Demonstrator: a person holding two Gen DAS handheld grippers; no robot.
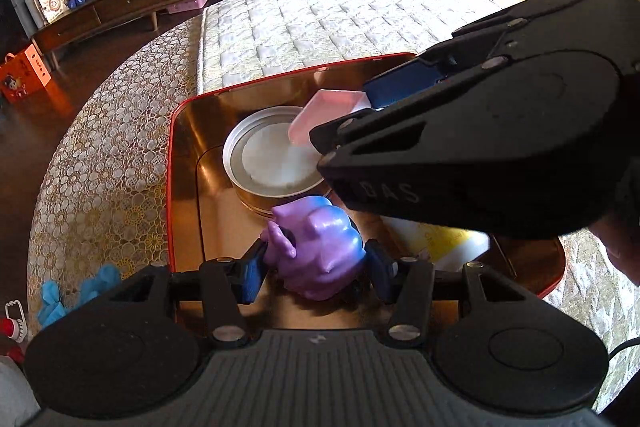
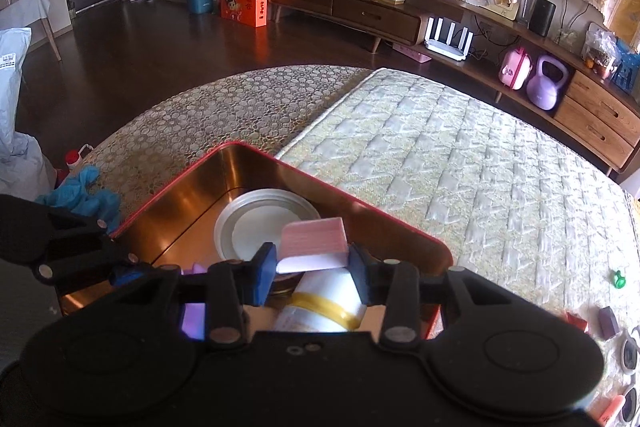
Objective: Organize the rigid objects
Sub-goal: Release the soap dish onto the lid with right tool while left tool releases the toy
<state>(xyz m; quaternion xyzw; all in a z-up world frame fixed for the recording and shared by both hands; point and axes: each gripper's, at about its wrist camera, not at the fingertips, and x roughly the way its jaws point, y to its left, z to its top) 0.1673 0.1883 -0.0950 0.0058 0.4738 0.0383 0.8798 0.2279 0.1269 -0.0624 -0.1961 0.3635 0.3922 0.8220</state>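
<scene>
Gripping a purple and blue toy figure (image 1: 316, 251) between its blue pads, the left claw (image 1: 316, 267) sits low in the middle of the left wrist view, with the figure pressed on both sides and hanging over the copper floor of a red-rimmed tin tray (image 1: 184, 187). Just above the figure in that frame lies a round silver lid (image 1: 240, 155) with a white centre, resting in the tray. A white bottle with a yellow band (image 1: 440, 243) lies to the right of the figure, partly hidden under the other tool.

The right claw (image 2: 314, 267), at lower centre of the right wrist view, holds a pink block (image 2: 312, 239) between its pads, at a narrow to middling spread; the block is tilted and sits over the tray, above the bottle and in front of the lid. In the left wrist view the same claw reaches in from the right edge, the block poking out toward the lid.

The tray stands on a surface covered with a gold lace cloth (image 1: 100, 167) and a quilted pad (image 1: 320, 27). Blue gloves (image 1: 80, 291) lie at the lower left on the cloth. At the lower right of the right wrist view, a green pin (image 2: 619, 279) and small blocks (image 2: 608, 323) lie on the pad.
</scene>
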